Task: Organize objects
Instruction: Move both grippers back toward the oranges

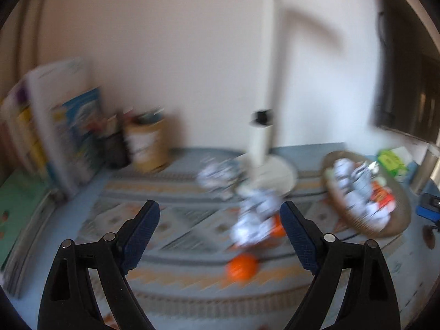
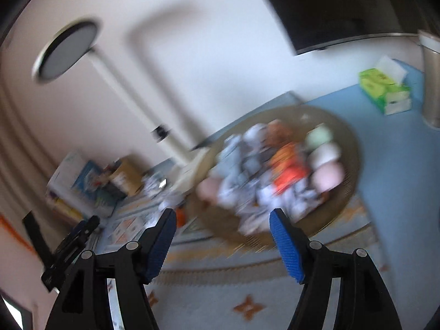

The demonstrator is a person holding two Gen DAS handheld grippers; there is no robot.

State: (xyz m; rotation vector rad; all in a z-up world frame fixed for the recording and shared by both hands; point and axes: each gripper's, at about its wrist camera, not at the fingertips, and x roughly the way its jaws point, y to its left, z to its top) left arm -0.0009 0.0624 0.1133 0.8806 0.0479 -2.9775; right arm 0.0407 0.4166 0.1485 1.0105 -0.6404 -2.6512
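Note:
Both views are blurred by motion. A round woven basket (image 1: 396, 220) (image 2: 349, 176) holds several small white, orange and pastel packets. Loose white packets (image 1: 253, 220) and an orange ball (image 1: 242, 266) lie on the patterned mat (image 1: 178, 236). My left gripper (image 1: 220, 217) is open above the mat, nothing between its blue pads; the loose packets sit just ahead, toward its right finger. My right gripper (image 2: 222, 220) hangs open in front of the basket's near rim, with nothing in it.
A white lamp with a round base (image 1: 275, 173) stands behind the packets. Books (image 1: 68, 137) and a pen pot (image 1: 148, 145) line the back left. A green tissue box (image 2: 385, 90) sits at the back right beside a dark monitor (image 2: 343, 8).

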